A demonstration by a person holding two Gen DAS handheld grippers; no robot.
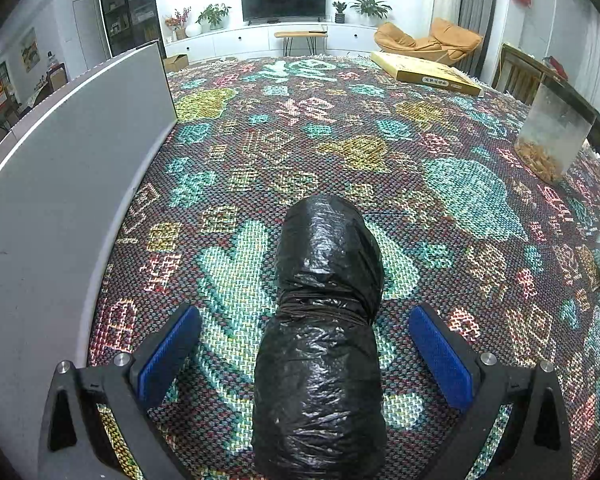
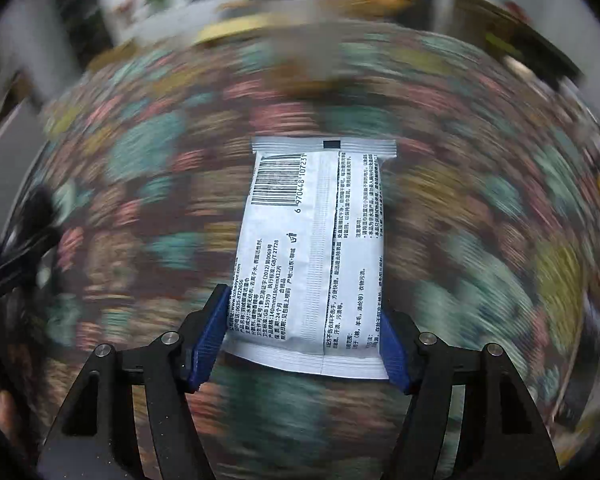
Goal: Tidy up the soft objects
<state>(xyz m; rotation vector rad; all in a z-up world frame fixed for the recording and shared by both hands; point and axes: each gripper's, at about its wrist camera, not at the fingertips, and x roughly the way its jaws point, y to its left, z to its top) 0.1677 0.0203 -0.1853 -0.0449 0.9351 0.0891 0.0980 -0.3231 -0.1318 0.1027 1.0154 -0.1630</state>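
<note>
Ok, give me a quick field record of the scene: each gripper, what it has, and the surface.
left gripper: open, fingers either side of the black plastic-wrapped bundle, not touching it
black bundle: lies on the patterned woven cloth, tied round its middle with cord
right gripper: shut on the white wipes packet, barcode side up
right view: background blurred
nearby: grey panel on the left, clear container far right

One black plastic-wrapped bundle [image 1: 320,320], one white wipes packet [image 2: 312,256], one clear container [image 1: 552,140], one flat yellow box [image 1: 424,72].

Barcode 6970448107231 on white packet [image 2: 312,248]
</note>
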